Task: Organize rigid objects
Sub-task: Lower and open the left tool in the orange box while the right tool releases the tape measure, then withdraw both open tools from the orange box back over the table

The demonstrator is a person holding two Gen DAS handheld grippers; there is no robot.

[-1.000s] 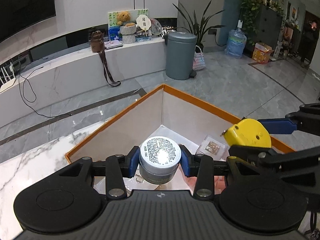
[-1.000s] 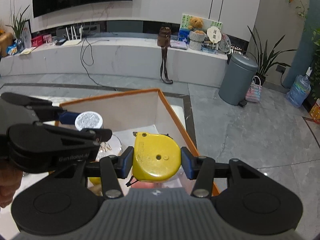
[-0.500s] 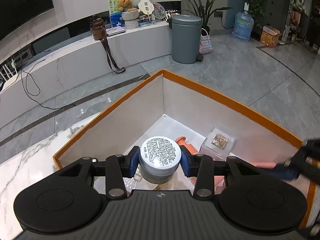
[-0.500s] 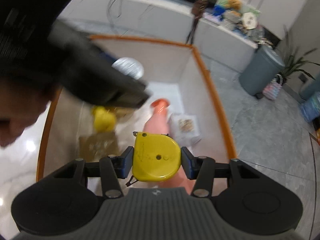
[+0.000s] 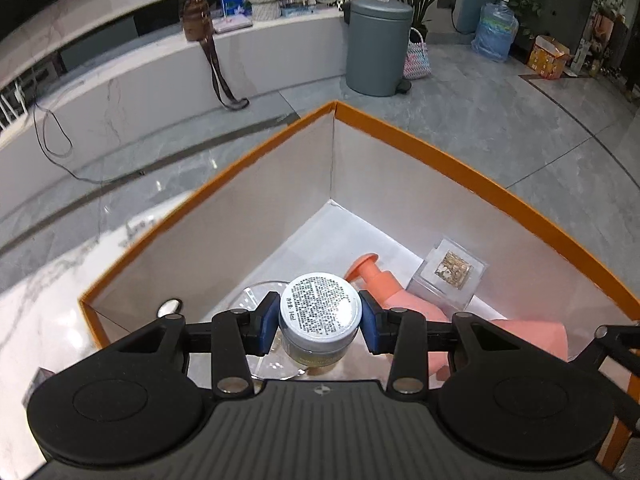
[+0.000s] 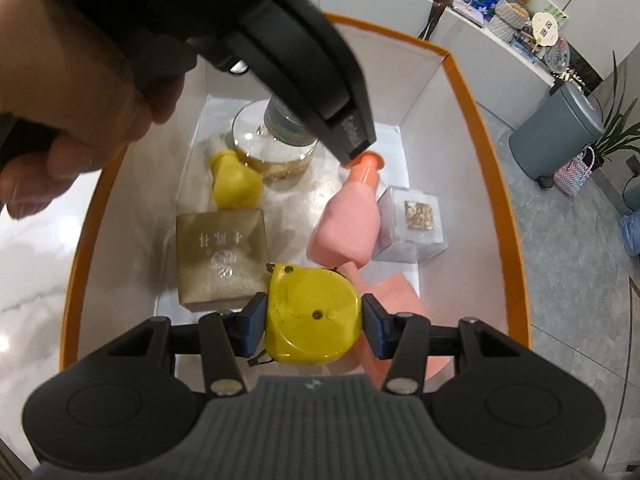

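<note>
- The left gripper (image 5: 320, 322) is clamped on a small jar (image 5: 319, 314), its blue pads pressed against both sides just under the grey lid.
- The jar hangs inside the orange-rimmed box (image 5: 440, 148), right above a glass bowl (image 6: 256, 140) that sits on the box floor.
- The right gripper (image 6: 314, 320) has its pads tight on the flat sides of a yellow tape measure (image 6: 312, 312), held low over the near end of the box.
- On the box floor a pink bottle (image 6: 348, 224) lies on its side, its cap pointing toward the far wall.
- A clear cube (image 6: 412, 220) with something gold inside sits just beside the bottle, against the right wall.
- A gold carton (image 6: 222, 256) lies to the left of the tape measure; behind it a yellow bottle (image 6: 234, 182) rests against the glass bowl.
- A second pink piece (image 6: 396, 296) lies under the right gripper; I cannot tell what it is.
- The person's hand (image 6: 72, 92) grips the left tool at the upper left of the right wrist view.
- The box stands on a white marble bench (image 5: 44, 300); a grey bin (image 5: 378, 46) stands on the floor beyond.
</note>
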